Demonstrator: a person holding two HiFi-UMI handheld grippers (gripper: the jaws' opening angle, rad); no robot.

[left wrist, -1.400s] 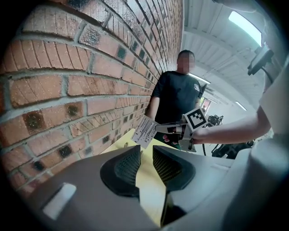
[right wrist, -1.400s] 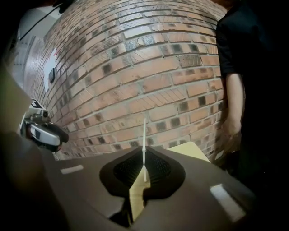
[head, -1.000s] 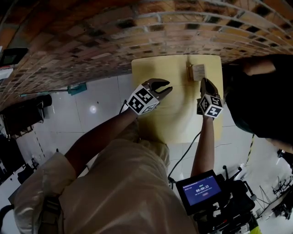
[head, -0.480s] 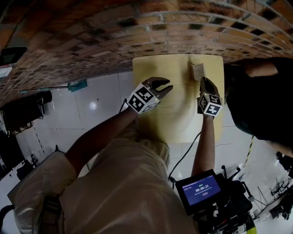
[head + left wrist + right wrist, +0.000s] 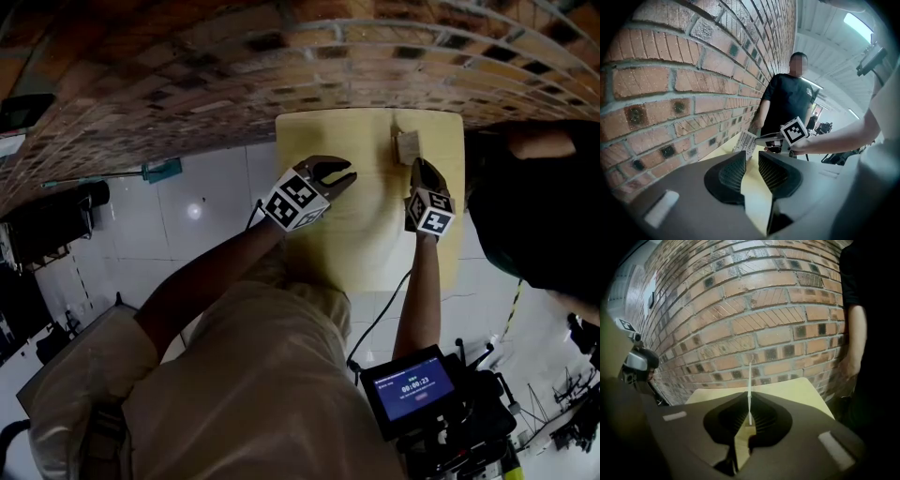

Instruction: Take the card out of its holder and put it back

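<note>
One card (image 5: 749, 380), thin and white, with print on one face. We find it above the far right part of the table (image 5: 356, 234), standing upright and seen edge-on in the right gripper view. The right gripper (image 5: 749, 401) has its two pads pressed onto the card's flat faces at its lower end.

We judge the card very light, stiff enough to stand unsupported yet easily bent, with smooth faces that may slide under a weak pinch. The best hold is across the flat faces near one edge, leaving the rest free to line up with a slot.

The holder cannot be made out for certain. A pale strip shows just beside the card at the table's far edge, and we cannot tell whether the card's foot sits in it.

One left gripper (image 5: 339, 175), over the table's left half. Its fingers are spread and nothing lies between them.

One table, with a plain yellow top that is flat and bare apart from the card.

One brick wall (image 5: 234, 75) runs along the table's far edge. A glossy white tiled floor (image 5: 197, 206) lies to the table's left and near sides. One person in black (image 5: 534, 206) stands at the table's right side.
</note>
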